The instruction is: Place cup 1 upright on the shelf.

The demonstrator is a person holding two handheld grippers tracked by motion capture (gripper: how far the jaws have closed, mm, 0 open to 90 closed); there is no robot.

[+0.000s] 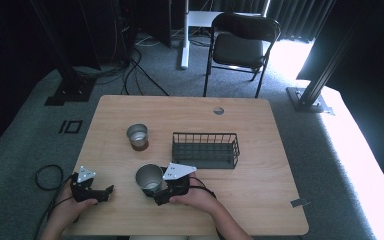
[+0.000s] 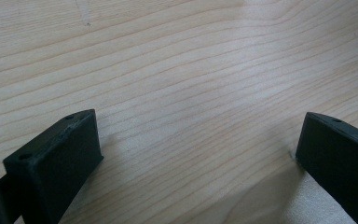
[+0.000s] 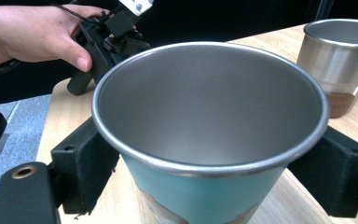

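Two hands low at table's near edge, right tongs (image 1: pixel 156 196) gripping teal cup (image 1: pixel 149 178), left tongs (image 1: pixel 106 192) wide.

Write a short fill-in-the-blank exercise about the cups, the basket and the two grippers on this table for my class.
1. The right gripper has its fingers on either side of the near ____, which is teal outside.
2. The left gripper has its fingers spread above bare ____.
3. The wire basket holds ____.
4. The far cup stands to the ____ of the basket in the high view.

Missing words: cup; table; nothing; left
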